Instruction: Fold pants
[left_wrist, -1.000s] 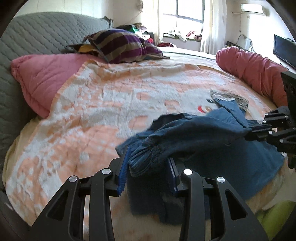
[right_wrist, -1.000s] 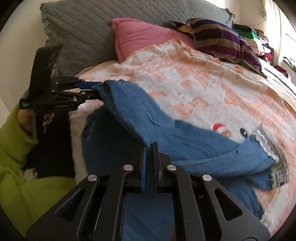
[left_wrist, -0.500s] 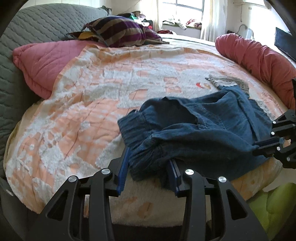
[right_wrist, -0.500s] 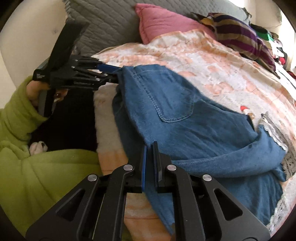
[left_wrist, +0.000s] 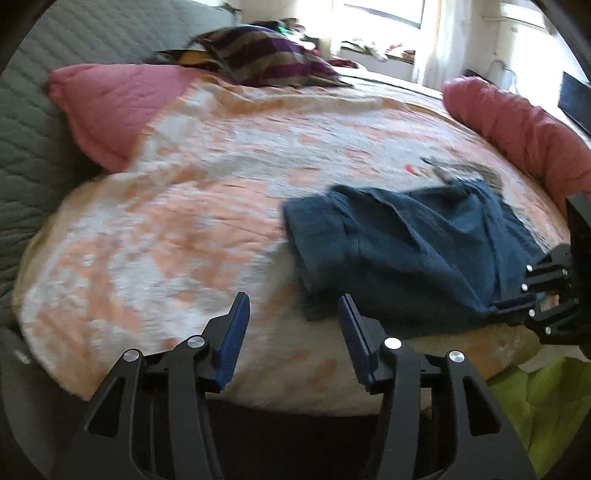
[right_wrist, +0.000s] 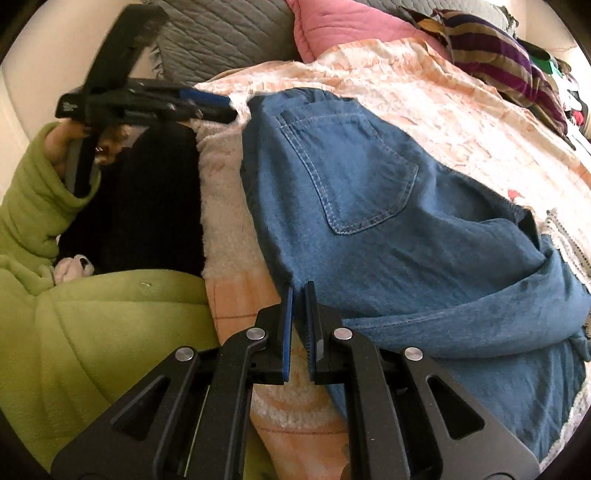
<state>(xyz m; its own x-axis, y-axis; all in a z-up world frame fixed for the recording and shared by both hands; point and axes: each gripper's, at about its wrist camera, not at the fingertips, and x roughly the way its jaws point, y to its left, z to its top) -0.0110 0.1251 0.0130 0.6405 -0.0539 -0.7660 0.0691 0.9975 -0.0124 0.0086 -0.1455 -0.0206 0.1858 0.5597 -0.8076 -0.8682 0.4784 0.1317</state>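
The blue denim pants (left_wrist: 406, 251) lie bunched on the near right part of the bed, back pocket up in the right wrist view (right_wrist: 369, 192). My left gripper (left_wrist: 293, 314) is open and empty, just left of the pants' waistband; it also shows in the right wrist view (right_wrist: 221, 105), its tips beside the waistband corner. My right gripper (right_wrist: 298, 299) is shut on the near edge of the pants, at the bed's front edge; it shows in the left wrist view (left_wrist: 517, 306) too.
The bed has an orange and white blanket (left_wrist: 184, 206). A pink pillow (left_wrist: 118, 107), a striped pillow (left_wrist: 266, 59) and a grey headboard (left_wrist: 33, 122) stand at the back left. A rolled pink quilt (left_wrist: 517, 125) lies at right. Green sleeves (right_wrist: 92, 332) are near.
My left gripper has opened and let go of the waistband, then drawn back to the left. The pants dropped flat on the bed. My right gripper stays shut on them.
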